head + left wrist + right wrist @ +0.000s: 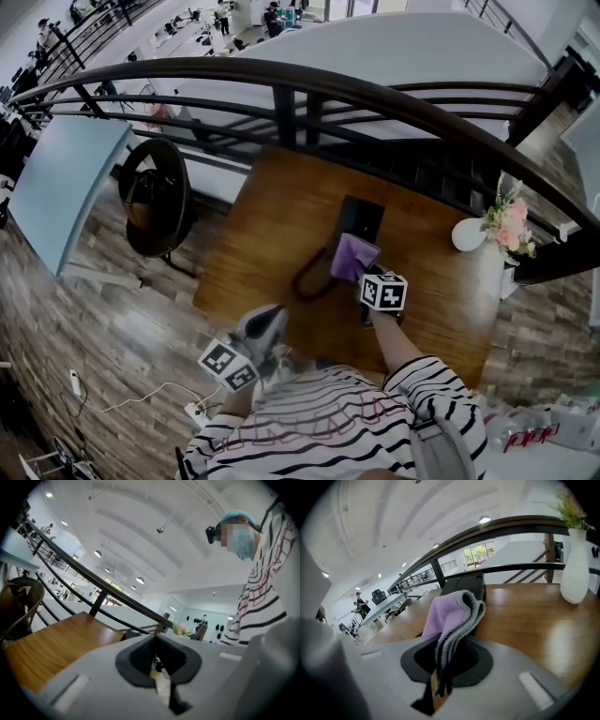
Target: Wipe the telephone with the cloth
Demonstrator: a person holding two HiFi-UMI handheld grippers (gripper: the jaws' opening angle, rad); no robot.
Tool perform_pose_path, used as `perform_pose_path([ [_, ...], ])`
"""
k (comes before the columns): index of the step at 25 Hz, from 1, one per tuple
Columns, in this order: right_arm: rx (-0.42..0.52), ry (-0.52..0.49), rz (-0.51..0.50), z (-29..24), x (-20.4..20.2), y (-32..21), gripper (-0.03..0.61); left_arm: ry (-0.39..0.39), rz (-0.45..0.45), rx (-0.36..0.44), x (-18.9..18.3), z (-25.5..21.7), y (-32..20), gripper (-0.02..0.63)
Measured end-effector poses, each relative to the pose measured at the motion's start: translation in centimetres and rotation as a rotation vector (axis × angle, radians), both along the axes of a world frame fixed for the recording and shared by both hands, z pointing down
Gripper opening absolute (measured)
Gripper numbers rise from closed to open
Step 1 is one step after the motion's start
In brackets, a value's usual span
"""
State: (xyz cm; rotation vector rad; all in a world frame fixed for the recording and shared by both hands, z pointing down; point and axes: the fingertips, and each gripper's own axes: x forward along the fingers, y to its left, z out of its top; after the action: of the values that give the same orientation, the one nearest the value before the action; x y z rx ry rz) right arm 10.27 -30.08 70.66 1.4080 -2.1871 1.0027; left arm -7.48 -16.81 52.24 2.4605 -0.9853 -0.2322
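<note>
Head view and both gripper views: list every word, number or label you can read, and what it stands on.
Nothing can be read.
Red print on a packet, head view's lower right: too blurred to read.
Cubes on the left gripper and right gripper: black-and-white square markers, no letters.

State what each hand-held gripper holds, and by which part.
The right hand-held gripper pinches the folded purple cloth near one end. The left hand-held gripper is shut, holding nothing.
</note>
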Motion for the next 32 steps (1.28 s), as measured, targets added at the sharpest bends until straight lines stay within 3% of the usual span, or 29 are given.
perform_pose_path([
  [7, -0.013, 0.043, 0.09, 0.3, 5.6, 1.3, 0.038, 0.007, 0.071, 0.012, 2.8, -0.3, -0.7, 0.003],
  [12, -0.015, 0.058, 0.123, 0.1, 7.3, 2.0, 0.038, 0.009, 0.098, 0.021, 3.7, -0.6, -0.9, 0.003],
  [19, 0.013, 0.019, 0.134, -1.6, 6.7, 2.7, 0.038, 0.004, 0.107, 0.024, 3.6, -0.7, -0.7, 0.003],
  [32, 0.215, -0.084, 0.163, -11.1, 4.9, 8.4, 0.038, 0.008, 0.139, 0.07, 3.2, -2.5, 0.8, 0.003],
])
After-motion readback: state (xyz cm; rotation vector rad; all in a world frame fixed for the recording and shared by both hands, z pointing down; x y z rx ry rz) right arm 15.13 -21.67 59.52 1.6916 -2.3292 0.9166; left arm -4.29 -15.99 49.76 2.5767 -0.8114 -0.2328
